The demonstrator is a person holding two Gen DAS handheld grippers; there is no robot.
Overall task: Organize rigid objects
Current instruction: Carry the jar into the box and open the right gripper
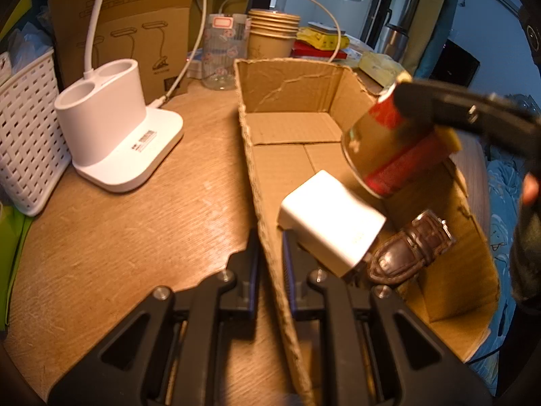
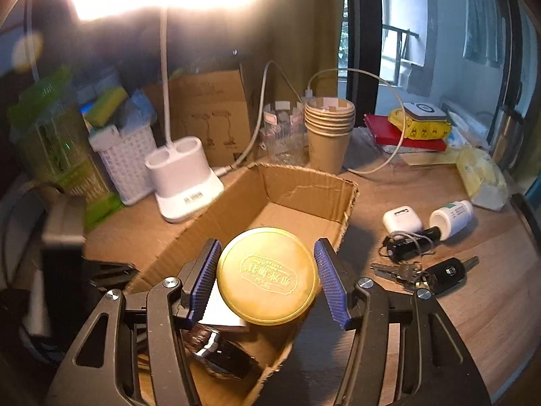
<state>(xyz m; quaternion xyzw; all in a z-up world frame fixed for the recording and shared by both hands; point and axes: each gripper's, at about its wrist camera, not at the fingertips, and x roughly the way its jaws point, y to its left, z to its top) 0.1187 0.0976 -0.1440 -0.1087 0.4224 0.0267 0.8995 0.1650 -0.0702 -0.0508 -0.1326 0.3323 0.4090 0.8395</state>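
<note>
The round tin (image 2: 267, 275), gold-lidded with red bands on its side, hung tilted above the near half of the cardboard box (image 2: 304, 182). The right claw (image 2: 265, 282) held it: the left blue pad lay against the lid's rim, while the right pad showed a thin gap in the right wrist view, so how firm the hold was could not be read there. From the left wrist view the same tin (image 1: 389, 149) sat under a black finger of the right claw (image 1: 449, 111), off the box floor.

The left claw (image 1: 270, 270) was nearly pressed together, pinching the box's left wall (image 1: 270, 237) between its two pads.

Inside the box lay two things: one white charger block (image 1: 333, 218) and one brown leather strap (image 1: 409, 248) just to its right, apparently a watch, its face hard to make out. In the right wrist view both were largely hidden under the tin and the claw.

On the worktop (image 2: 473, 304) to the right of the box lay one white earbud case (image 2: 402, 218), one white pill bottle (image 2: 451, 218) on its side, one small black item with a grey cord (image 2: 409, 245), and one bunch of keys with a black car fob (image 2: 443, 272). Far of the box stood one stack of paper cups (image 2: 329, 128) and one clear jar (image 2: 282, 135). To the left stood one white lamp base (image 1: 111, 125) with two round wells, and one white woven basket (image 1: 23, 128), cut off by the frame's edge. The lamp head was lost in glare.
</note>
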